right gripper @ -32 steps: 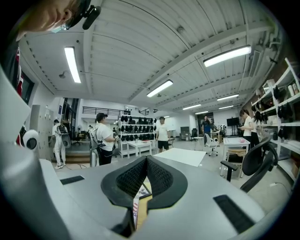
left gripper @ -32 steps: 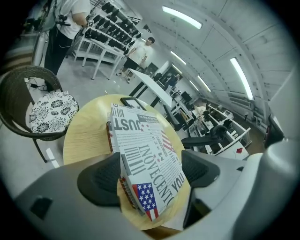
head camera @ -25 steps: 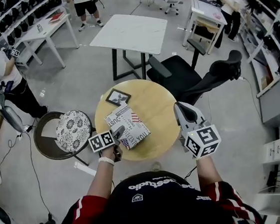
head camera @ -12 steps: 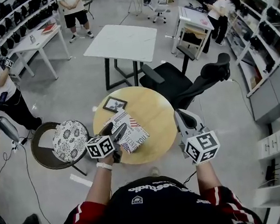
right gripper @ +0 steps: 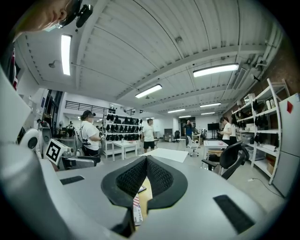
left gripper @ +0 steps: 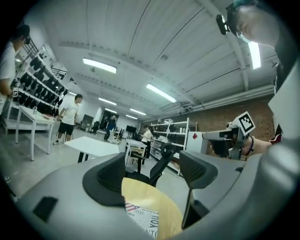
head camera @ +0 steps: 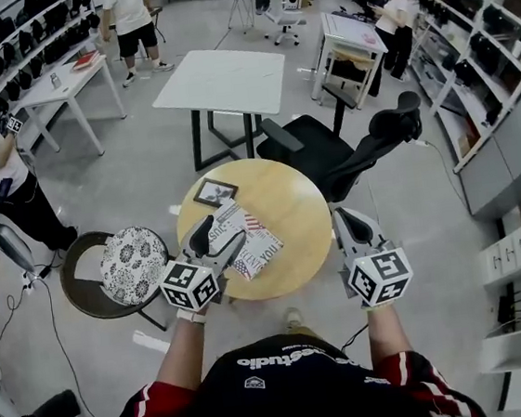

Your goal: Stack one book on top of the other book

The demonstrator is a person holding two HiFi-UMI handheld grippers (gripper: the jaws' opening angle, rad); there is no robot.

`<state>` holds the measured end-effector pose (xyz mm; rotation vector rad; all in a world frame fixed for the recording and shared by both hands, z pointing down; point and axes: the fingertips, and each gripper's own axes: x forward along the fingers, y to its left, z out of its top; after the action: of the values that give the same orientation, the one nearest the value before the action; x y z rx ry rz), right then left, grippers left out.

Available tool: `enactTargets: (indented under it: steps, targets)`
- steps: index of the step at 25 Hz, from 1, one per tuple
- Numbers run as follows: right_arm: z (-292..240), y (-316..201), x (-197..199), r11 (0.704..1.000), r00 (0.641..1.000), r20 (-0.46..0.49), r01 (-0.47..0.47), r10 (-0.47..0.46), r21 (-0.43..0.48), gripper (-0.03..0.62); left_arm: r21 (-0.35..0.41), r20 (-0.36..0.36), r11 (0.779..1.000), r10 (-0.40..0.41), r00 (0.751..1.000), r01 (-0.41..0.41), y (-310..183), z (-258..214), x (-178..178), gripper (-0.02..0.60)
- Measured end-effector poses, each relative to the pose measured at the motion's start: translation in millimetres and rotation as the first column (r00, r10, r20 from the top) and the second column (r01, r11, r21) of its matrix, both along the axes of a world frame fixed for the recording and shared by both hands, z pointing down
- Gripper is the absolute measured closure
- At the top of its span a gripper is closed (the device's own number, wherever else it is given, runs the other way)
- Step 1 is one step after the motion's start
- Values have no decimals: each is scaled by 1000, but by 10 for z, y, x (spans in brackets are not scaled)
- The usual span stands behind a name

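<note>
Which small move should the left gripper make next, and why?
Probably lower the left gripper toward the small dark book. It lies beside the printed book, not stacked. The jaws, just closing slightly, are open and empty above the printed book.

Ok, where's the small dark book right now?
In the head view the small dark book lies at the far left edge of the round table, just beyond the printed book.

Printed book (head camera: 261, 244) beside dark book (head camera: 215, 193)
</note>
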<state>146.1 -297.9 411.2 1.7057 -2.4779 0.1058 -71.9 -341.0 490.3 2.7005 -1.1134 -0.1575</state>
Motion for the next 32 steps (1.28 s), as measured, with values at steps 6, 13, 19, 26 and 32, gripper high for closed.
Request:
enactTargets:
  steps: [6, 13, 19, 26, 32]
  targets:
    - [23, 123, -24, 999, 999, 20, -39, 39, 0, 566, 156, 67, 987, 28, 997, -39, 179, -502, -108, 327]
    - [-93, 235, -136, 999, 999, 15, -49, 48, 24, 566, 250, 120, 968, 8, 993, -38, 310, -877, -153, 439]
    - [-130, 314, -165, 998, 998, 31, -50, 49, 33, 566, 234, 49, 972, -11, 999, 0, 381, -1004, -205, 505]
    - [-179, 344, -160, 997, 998, 22, -55, 54, 45, 566, 251, 71, 968, -47, 996, 28, 407, -1007, -213, 559]
    - [-226, 376, -140, 997, 998, 31, -53, 51, 57, 566, 249, 78, 968, -52, 996, 31, 464, -1014, -177, 565]
